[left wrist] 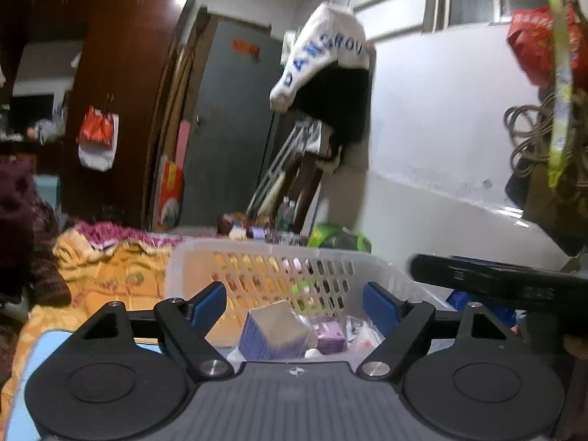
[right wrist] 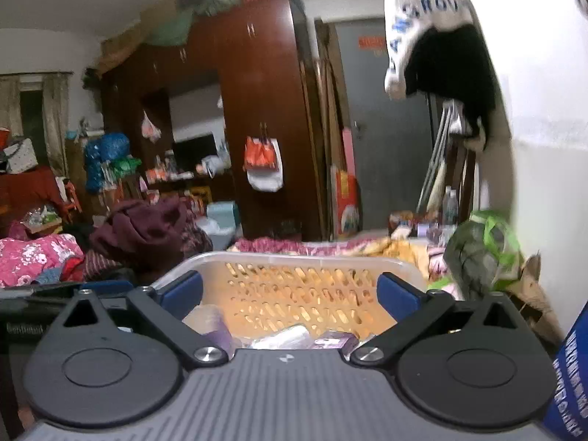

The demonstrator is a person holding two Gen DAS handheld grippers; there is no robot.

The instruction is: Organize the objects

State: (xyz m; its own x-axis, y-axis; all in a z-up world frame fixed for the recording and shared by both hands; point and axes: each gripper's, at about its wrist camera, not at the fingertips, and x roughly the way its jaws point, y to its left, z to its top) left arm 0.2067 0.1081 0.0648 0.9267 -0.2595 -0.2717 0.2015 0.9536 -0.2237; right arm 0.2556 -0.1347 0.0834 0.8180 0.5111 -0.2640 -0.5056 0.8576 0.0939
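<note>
Basket in front of me, white plastic with a perforated wall, sitting on a bed spread with an orange patterned blanket. My left claw stands wide apart above the basket's near edge, blue pads clear of everything, nothing between them. My right claw is spread just as wide over the same basket, and it holds nothing either.

Inside the basket I see a box with purple sides and a pale top, tilted on one corner, and just beside it a small purple packet. Some white wrappers lie next to that, too blurred to tell apart. From the right wrist view the same purple things show low against the near wall of the basket.

Beyond the bed stands a dark brown wardrobe with an orange and white bag hanging on its door. A white and black garment with blue lettering hangs near the grey door.
</note>
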